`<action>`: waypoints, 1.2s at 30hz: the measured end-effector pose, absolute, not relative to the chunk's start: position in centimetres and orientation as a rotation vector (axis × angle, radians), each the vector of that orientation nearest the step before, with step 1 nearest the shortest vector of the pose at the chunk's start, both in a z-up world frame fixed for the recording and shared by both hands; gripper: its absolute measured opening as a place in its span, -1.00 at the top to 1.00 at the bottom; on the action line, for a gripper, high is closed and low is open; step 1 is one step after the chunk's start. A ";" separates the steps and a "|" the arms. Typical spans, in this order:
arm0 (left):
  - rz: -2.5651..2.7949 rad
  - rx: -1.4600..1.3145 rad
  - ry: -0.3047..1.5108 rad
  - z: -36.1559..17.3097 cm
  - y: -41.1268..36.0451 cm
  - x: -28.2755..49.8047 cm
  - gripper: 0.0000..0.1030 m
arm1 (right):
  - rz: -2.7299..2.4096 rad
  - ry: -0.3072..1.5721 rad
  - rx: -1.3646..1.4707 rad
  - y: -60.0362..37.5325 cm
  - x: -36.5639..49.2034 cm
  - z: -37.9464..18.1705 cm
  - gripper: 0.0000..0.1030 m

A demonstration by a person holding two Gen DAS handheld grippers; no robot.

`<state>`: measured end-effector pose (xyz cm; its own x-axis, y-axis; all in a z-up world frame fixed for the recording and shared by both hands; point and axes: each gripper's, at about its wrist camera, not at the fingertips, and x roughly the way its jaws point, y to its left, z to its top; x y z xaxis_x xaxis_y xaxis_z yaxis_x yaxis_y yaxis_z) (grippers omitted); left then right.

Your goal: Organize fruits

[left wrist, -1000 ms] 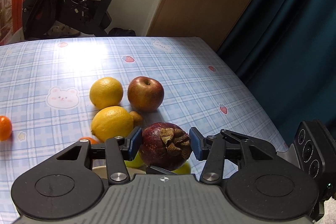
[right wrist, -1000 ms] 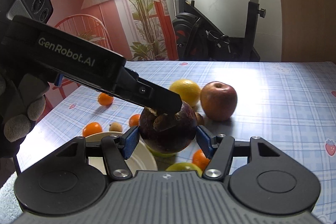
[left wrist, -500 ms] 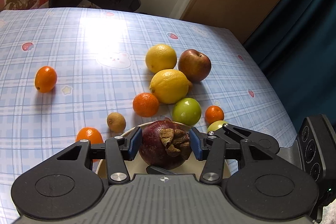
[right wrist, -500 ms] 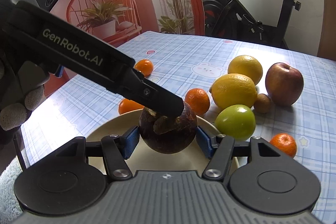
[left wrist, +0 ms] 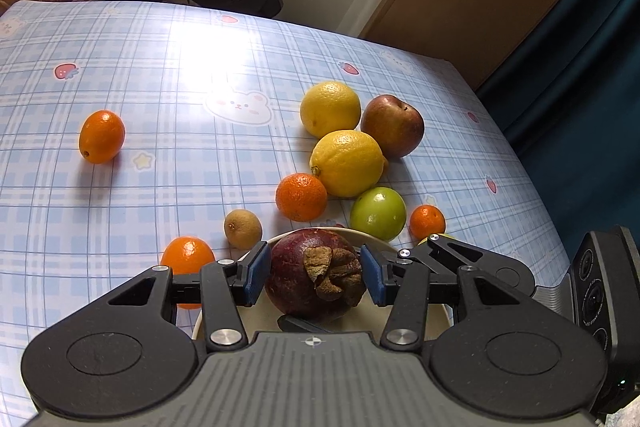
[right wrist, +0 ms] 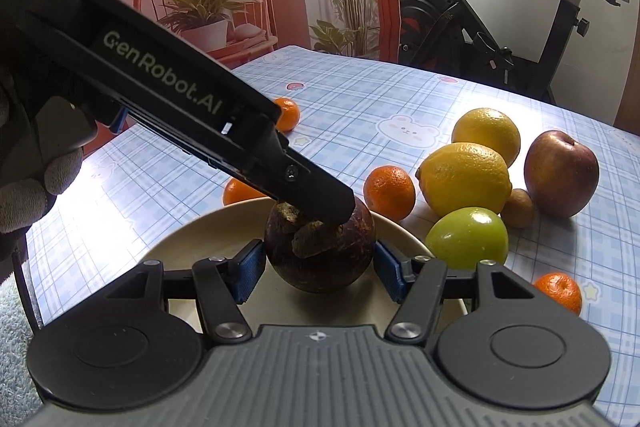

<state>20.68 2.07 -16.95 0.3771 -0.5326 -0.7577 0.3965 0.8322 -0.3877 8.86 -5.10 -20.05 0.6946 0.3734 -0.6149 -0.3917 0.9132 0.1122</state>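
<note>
A dark purple mangosteen (left wrist: 316, 273) sits between the blue pads of both grippers, just above a cream plate (right wrist: 208, 239). My left gripper (left wrist: 316, 275) has small gaps at the pads. My right gripper (right wrist: 320, 269) has its pads close beside the mangosteen (right wrist: 320, 251), also with small gaps. The left gripper's finger crosses over the fruit in the right wrist view (right wrist: 312, 195). Whether either pair of pads still presses the fruit is unclear.
On the blue checked tablecloth (left wrist: 160, 75) lie two lemons (left wrist: 346, 163), a red apple (left wrist: 392, 125), a green fruit (left wrist: 378, 213), several small oranges (left wrist: 301, 197), a brown longan (left wrist: 243, 229) and a kumquat (left wrist: 101, 135). An exercise bike (right wrist: 500, 39) stands behind.
Both grippers have lowered the mangosteen together toward the plate and tilted downward. Small gaps now show between pads and fruit.
</note>
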 end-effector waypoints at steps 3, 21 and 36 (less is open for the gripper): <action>-0.593 -0.144 1.023 -16.9 1.9 20.6 0.00 | 0.426 0.678 -0.029 -5.0 8.7 -20.1 -0.22; -0.396 -0.272 0.837 -13.5 4.2 14.3 -0.02 | 0.401 0.552 0.035 -8.1 4.7 -18.8 -0.36; -0.092 -0.293 0.669 -11.6 8.7 12.0 0.01 | 0.267 0.475 0.110 -14.2 1.8 -16.9 -0.02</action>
